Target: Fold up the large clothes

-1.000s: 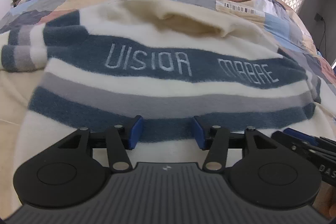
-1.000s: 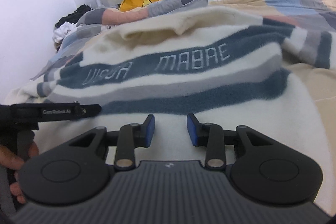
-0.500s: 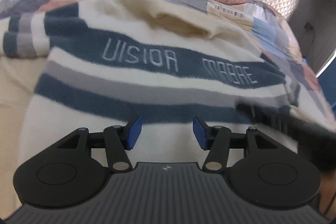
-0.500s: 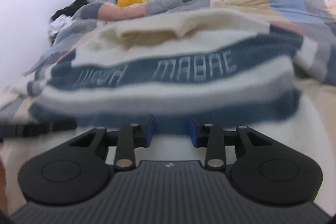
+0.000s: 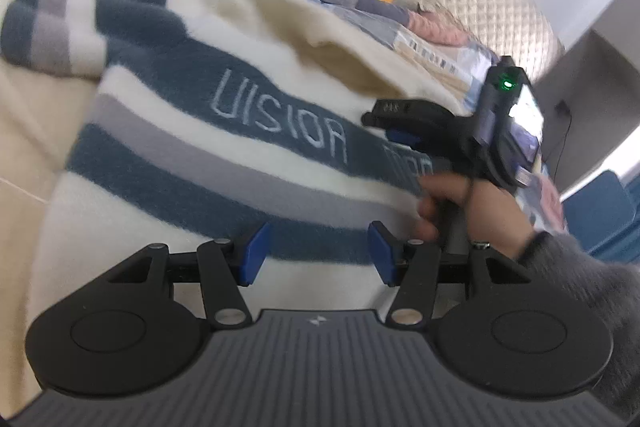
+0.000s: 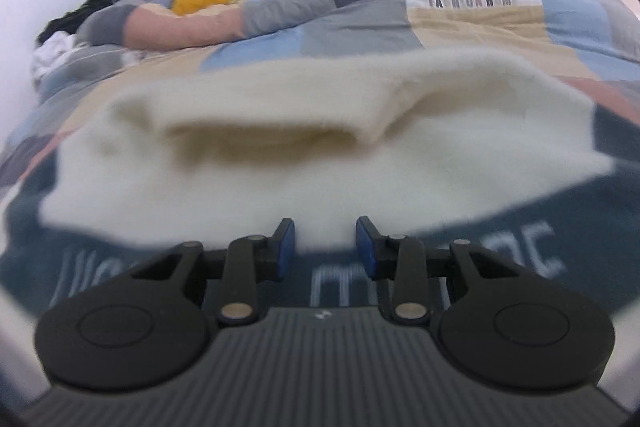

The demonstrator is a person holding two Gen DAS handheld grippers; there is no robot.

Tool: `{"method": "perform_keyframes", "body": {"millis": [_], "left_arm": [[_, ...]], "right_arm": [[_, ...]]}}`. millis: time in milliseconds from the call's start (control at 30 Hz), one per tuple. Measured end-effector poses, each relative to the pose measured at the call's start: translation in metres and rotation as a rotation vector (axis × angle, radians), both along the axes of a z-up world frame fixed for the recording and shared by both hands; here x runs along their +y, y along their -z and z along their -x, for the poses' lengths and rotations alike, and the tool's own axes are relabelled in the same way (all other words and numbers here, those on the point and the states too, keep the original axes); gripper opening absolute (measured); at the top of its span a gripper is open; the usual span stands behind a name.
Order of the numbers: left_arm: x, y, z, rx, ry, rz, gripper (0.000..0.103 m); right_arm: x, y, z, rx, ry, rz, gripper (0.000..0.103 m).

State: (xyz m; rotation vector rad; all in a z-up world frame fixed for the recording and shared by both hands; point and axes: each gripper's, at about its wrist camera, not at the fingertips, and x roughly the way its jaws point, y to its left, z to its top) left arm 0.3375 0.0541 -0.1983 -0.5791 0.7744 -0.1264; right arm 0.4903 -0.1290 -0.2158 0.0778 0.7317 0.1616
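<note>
The striped sweater [image 5: 224,131] lies spread face-up on the bed [image 6: 500,27], unfolded. Both tools are approaching: the left hand-held gripper [image 5: 316,251] hangs open and empty above the hem, and the right hand-held gripper [image 6: 326,247], narrower and also empty, points at the collar. Next, each likely needs an edge to pinch.

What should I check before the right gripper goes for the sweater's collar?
1. Sweater lying flat on the bed, lettering up: ok.
2. Collar opening in view ahead of the right gripper: ok.
3. Right gripper open, nothing between its fingers: ok.
4. Left gripper open over the lower stripes, holding nothing: ok.
5. Right gripper clear of the fabric: cannot tell, the picture is blurred.
</note>
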Motion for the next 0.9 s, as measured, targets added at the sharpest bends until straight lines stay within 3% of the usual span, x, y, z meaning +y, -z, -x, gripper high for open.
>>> {"method": "perform_keyframes", "body": {"millis": [200,300,400,533,633,733,900], "left_arm": [[0.018,0.006,-0.017,0.022,-0.055,0.05,0.06],[0.026,0.009,-0.019,0.023,-0.078,0.052,0.06],[0.031,0.016,-0.024,0.047,-0.092,0.094,0.06],[0.03,0.018,-0.029,0.029,-0.095,0.079,0.06],[0.031,0.022,-0.033,0.023,-0.115,0.08,0.06],[0.029,0.02,-0.036,0.017,-0.112,0.064,0.06],[0.041,0.021,-0.034,0.034,-0.117,0.115,0.06]], "right_arm": [[0.022,-0.003,-0.064,-0.075,0.025,0.108,0.037],[0.018,-0.015,-0.097,-0.144,0.083,0.093,0.037],[0.012,-0.021,-0.119,-0.153,0.125,0.065,0.037],[0.004,-0.023,-0.14,-0.174,0.171,0.075,0.037],[0.0,-0.021,-0.136,-0.158,0.172,0.023,0.039],[0.001,-0.019,-0.122,-0.16,0.128,0.026,0.038],[0.003,-0.008,-0.082,-0.154,0.029,0.062,0.037]]}}
